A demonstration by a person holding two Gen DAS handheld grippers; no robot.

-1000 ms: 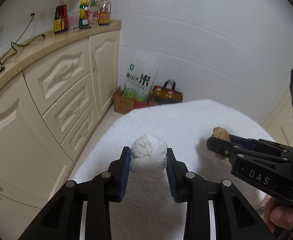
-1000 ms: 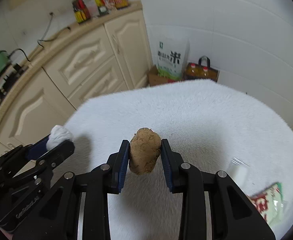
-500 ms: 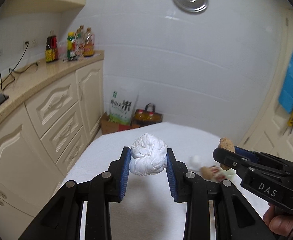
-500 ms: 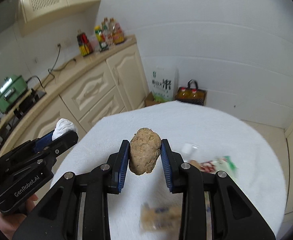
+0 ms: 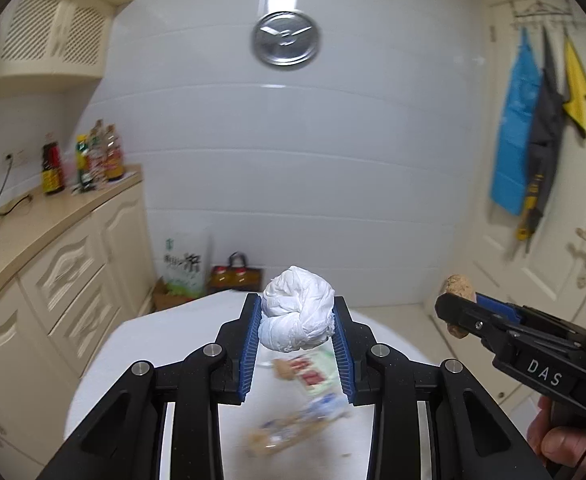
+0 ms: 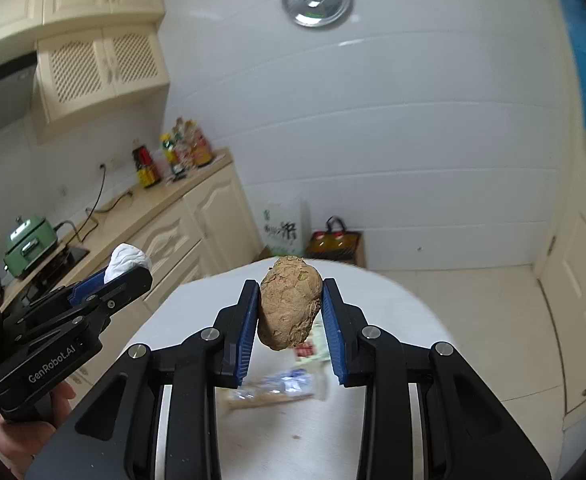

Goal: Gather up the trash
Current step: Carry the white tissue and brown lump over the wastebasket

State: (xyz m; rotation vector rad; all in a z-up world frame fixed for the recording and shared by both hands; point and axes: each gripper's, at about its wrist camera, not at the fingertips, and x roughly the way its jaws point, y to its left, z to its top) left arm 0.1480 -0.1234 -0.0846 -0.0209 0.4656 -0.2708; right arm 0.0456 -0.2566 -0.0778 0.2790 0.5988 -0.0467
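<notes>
My left gripper (image 5: 296, 320) is shut on a crumpled white paper ball (image 5: 298, 314), held well above the white table (image 5: 165, 344). My right gripper (image 6: 289, 304) is shut on a brown dirty lump (image 6: 289, 306), also lifted high over the table (image 6: 373, 304). Each gripper shows in the other's view: the right gripper (image 5: 453, 312) at the right with the brown lump (image 5: 459, 289) sticking up, the left gripper (image 6: 127, 268) at the left with the paper ball (image 6: 127, 258). On the table below lie a red and green wrapper (image 5: 313, 372) and a blurred blue and tan packet (image 5: 297, 426).
Cream cabinets (image 5: 73, 280) with a counter carrying bottles (image 5: 93, 160) run along the left. A rice bag (image 5: 181, 268) and a dark bag (image 5: 237, 276) stand on the floor by the tiled wall. A door (image 5: 533, 200) with hanging cloths is at the right. A green appliance (image 6: 29, 240) sits on the counter.
Both grippers have risen and drawn back from the table, still holding the paper ball and the brown lump. The wrappers on the table have come into view beneath them.
</notes>
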